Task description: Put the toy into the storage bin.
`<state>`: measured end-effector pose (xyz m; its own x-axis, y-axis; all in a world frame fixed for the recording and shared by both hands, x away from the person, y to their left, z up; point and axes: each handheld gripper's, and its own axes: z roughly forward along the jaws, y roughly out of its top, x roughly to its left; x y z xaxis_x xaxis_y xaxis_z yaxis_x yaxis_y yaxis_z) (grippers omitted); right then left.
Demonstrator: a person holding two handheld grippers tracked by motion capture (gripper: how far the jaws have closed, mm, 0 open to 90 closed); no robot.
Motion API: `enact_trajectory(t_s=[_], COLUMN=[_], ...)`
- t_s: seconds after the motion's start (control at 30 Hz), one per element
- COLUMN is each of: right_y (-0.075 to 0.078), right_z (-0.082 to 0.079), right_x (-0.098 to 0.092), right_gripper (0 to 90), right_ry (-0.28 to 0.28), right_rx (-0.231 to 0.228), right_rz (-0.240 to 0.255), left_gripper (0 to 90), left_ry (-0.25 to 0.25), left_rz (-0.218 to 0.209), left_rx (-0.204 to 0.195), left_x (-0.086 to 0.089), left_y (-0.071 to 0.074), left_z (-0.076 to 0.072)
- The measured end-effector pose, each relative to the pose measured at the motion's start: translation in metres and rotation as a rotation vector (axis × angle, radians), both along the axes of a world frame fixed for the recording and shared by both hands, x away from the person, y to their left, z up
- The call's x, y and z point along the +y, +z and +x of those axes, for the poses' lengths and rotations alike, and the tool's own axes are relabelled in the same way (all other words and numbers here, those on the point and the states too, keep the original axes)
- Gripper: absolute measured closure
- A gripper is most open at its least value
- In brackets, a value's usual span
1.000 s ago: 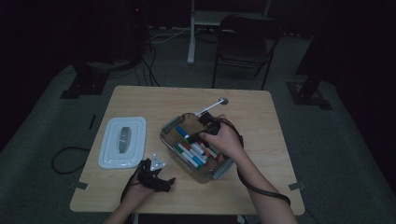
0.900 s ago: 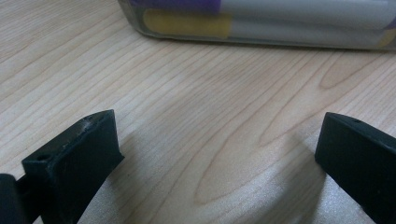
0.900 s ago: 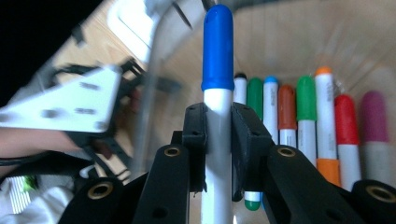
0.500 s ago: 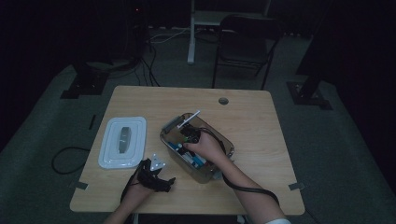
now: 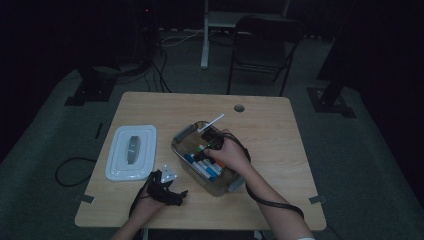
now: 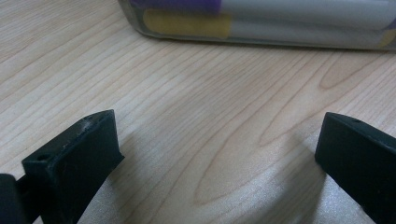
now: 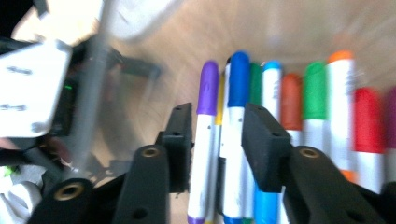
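A clear plastic box [image 5: 181, 136] holds several capped markers [image 5: 205, 167] laid side by side. My right gripper [image 5: 212, 141] reaches down into it. In the right gripper view that gripper [image 7: 217, 121] has just been opening its jaws. A purple-capped marker [image 7: 208, 88] and a blue-capped marker [image 7: 239, 79] lie in the gap, and the pads are not pressing on them. A thin white stick [image 5: 212, 122] juts past the gripper over the box's far rim; what it is I cannot tell. My left gripper [image 5: 170, 190] rests on the table, and in its own view it [image 6: 219, 154] is open on bare wood.
A white lid [image 5: 131, 152] with a grey handle lies left of the box. The wooden table [image 5: 280, 145] has a cable hole [image 5: 239, 107] near its far edge. A dark chair [image 5: 265, 45] and stand legs are on the floor beyond it.
My right hand came from the box's far right end toward its middle and sank in among the markers, the white stick moving with it. The left gripper stayed put.
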<state>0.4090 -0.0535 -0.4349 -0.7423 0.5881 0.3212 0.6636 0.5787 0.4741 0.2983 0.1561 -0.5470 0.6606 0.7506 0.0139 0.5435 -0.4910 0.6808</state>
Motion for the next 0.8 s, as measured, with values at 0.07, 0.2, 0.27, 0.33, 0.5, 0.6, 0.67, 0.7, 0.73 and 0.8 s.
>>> enact_trajectory(t_s=[0.07,0.2,0.27,0.33,0.5,0.6,0.67,0.7,0.73,0.8], right_y=[0.014,0.037,0.039,0.045,0.046,0.036,0.022,0.022,0.016,-0.003], right_z=[-0.002,0.001,0.003,0.007,0.022,0.033,0.045,0.045,0.048,0.058], right_x=[-0.013,-0.046,-0.052,-0.067,-0.102,-0.119,-0.132,-0.132,-0.135,-0.139], right_gripper=[60.3,55.7,55.2,55.3,51.0,51.2,51.2,51.2,51.2,51.4], right_ry=[-0.019,-0.078,-0.088,-0.122,-0.209,-0.262,-0.312,-0.312,-0.324,-0.337], right_rx=[-0.036,-0.107,-0.124,-0.146,-0.189,-0.178,-0.163,-0.163,-0.166,-0.149], right_rz=[0.035,0.081,0.085,0.089,0.105,0.088,0.076,0.076,0.069,0.056], left_gripper=[0.6,0.6,0.6,0.6,0.6,0.6,0.6,0.6,0.6,0.6], left_ry=[0.000,0.000,0.000,0.000,0.001,0.000,0.000,0.000,-0.001,-0.001], left_rz=[0.000,0.000,0.000,0.000,0.000,-0.001,-0.001,0.000,0.000,0.002], left_rx=[0.000,0.000,0.000,0.000,-0.001,0.000,0.000,-0.001,0.001,0.001], left_x=[0.000,0.000,0.000,0.000,0.000,0.000,0.000,0.000,0.000,0.000], left_y=[0.000,0.000,0.000,0.000,0.000,0.000,0.000,0.000,0.000,0.000], left_z=[0.000,0.000,0.000,0.000,0.000,0.000,0.000,0.000,0.000,0.000])
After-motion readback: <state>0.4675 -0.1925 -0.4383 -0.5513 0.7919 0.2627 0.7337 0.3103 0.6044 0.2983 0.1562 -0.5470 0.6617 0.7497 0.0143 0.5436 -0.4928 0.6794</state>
